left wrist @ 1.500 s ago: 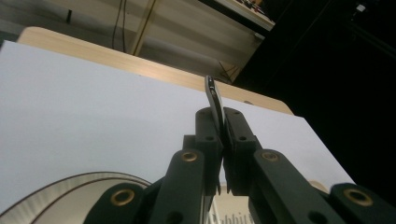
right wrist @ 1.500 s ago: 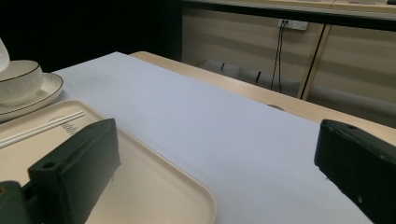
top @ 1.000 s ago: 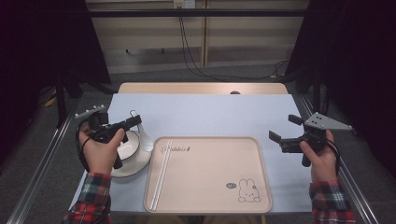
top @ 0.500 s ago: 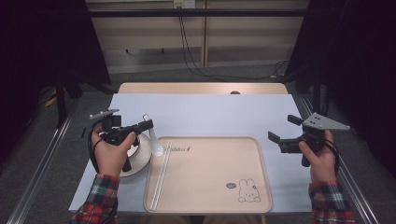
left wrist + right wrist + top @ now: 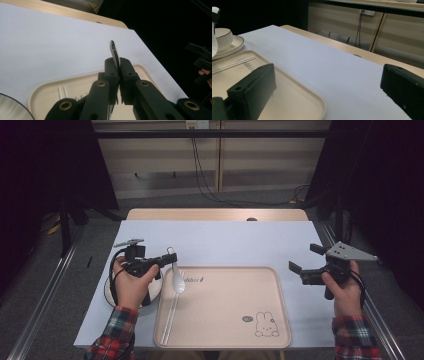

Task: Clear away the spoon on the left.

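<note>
A white spoon (image 5: 176, 276) hangs bowl-down over the left edge of the beige tray (image 5: 225, 320), and my left gripper (image 5: 169, 258) is shut on its handle. In the left gripper view the handle (image 5: 114, 50) stands edge-on between the closed jaws (image 5: 118, 62). Two white chopsticks (image 5: 169, 319) lie along the tray's left side, directly under the spoon. My right gripper (image 5: 305, 258) hovers open beside the tray's right edge, nothing between its jaws (image 5: 328, 75).
A white plate (image 5: 153, 293) sits left of the tray under the left hand; the right gripper view shows a bowl (image 5: 221, 35) on that plate (image 5: 235, 43). A pale blue mat (image 5: 235, 242) covers the table, bare behind the tray. A rabbit print (image 5: 264, 325) marks the tray.
My left hand has carried the spoon rightward and a little lower, from above the plate to the tray's left edge. The right hand has stayed where it was.
</note>
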